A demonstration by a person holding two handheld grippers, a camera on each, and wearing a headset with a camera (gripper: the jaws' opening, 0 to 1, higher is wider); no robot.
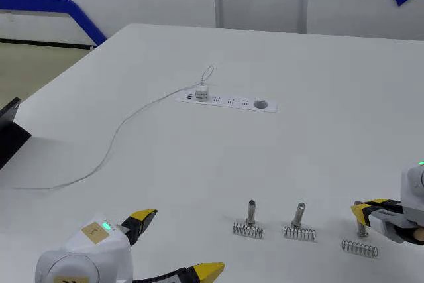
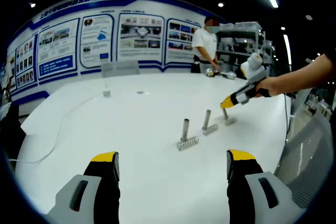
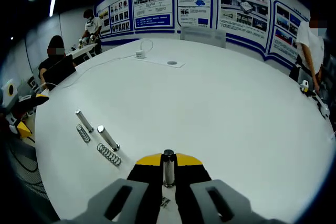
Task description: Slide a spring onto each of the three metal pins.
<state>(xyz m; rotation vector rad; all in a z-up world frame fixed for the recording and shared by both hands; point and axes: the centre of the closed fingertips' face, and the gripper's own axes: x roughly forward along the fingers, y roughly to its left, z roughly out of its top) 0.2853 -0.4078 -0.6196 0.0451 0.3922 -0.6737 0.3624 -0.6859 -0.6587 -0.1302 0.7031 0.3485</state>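
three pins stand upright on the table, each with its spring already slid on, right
Not quite. The three pins do stand upright on the table, but none has a spring on it. The springs each lie flat on the table at the foot of a pin. The head view shows this.

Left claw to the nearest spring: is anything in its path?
Nothing visible. Only bare table lies between the open left claw and the leftmost spring, which lies beside the leftmost pin. The right claw, closed around the rightmost pin, is well aside.
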